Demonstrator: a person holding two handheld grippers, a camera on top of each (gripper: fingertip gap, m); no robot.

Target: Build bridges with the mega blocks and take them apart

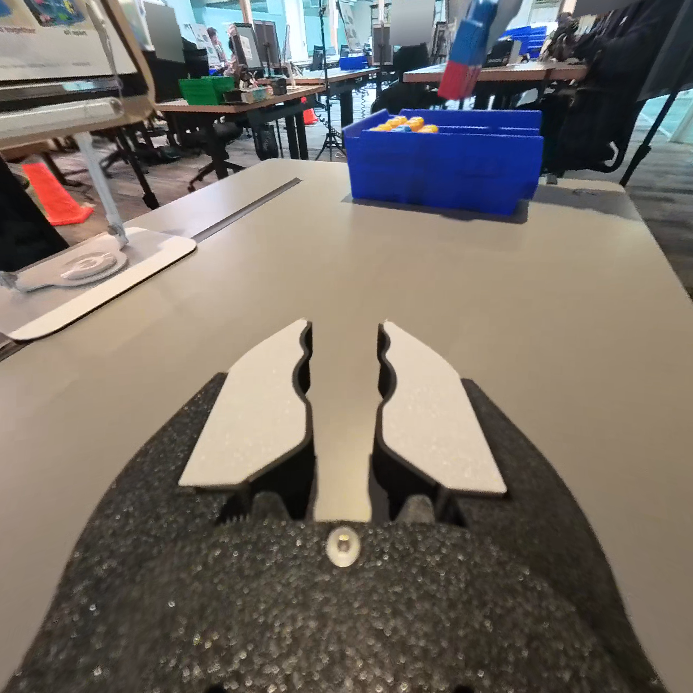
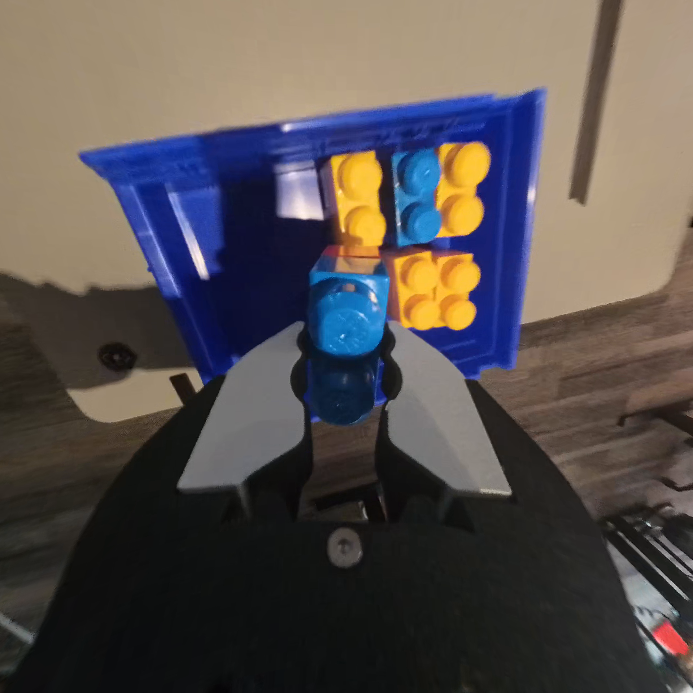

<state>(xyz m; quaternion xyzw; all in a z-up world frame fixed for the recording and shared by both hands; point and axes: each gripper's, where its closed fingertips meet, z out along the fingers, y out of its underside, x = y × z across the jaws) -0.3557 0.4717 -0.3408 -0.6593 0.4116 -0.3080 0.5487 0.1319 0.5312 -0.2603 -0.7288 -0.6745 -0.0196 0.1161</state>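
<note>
My right gripper (image 2: 345,337) is shut on a blue mega block (image 2: 347,318) with a red block stuck under it, held high above the blue bin (image 2: 232,240). In the left wrist view the held blue block (image 1: 470,33) and red block (image 1: 458,80) hang in the air above the bin (image 1: 442,168). The bin holds several yellow blocks (image 2: 435,288) and one blue block (image 2: 416,198). My left gripper (image 1: 345,330) is open and empty, low over the bare table, well short of the bin.
The beige table (image 1: 412,281) has a dark slot (image 1: 247,210) running toward its far edge. A white stand base (image 1: 97,270) with a paper holder sits at the left. Desks, chairs and an orange cone (image 1: 52,195) lie beyond the table. My hands' fingertips stand some 50 cm from each other.
</note>
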